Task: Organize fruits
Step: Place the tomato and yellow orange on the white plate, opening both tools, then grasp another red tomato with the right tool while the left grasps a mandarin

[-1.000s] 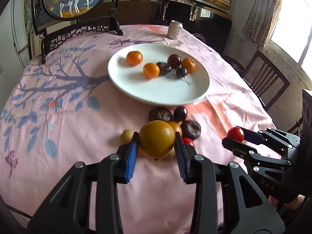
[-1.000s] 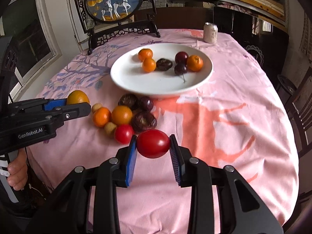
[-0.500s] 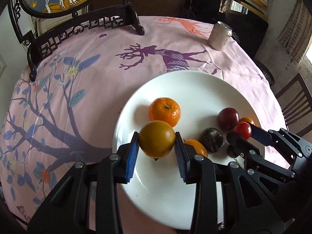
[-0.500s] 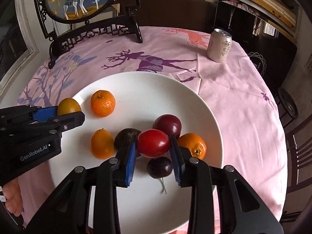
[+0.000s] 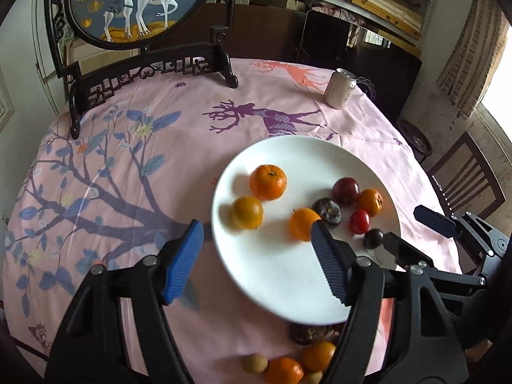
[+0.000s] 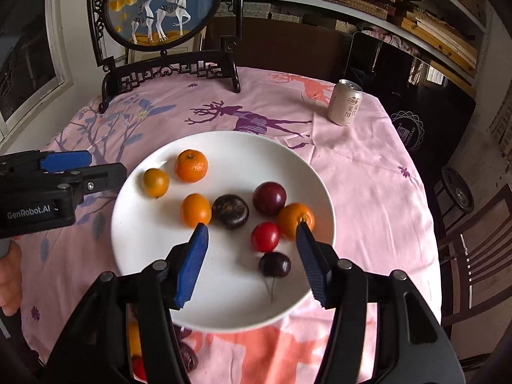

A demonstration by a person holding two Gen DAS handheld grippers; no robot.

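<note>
A white plate on the pink tablecloth holds several fruits. The yellow-orange fruit lies at the plate's left edge beside a mandarin. The red tomato lies among dark plums and oranges on the plate's right side. My left gripper is open and empty, just above and behind the plate's near left rim. My right gripper is open and empty, just behind the tomato and a dark plum.
Several loose fruits lie on the cloth below the plate's near rim. A drink can stands at the far right. A framed deer screen on a dark stand stands at the back. Chairs sit off the table's right edge.
Both grippers carried their fruit from the table's near edge to over the plate, then opened. The yellow-orange fruit and the red tomato now lie on the plate, and both grippers have drawn back.
</note>
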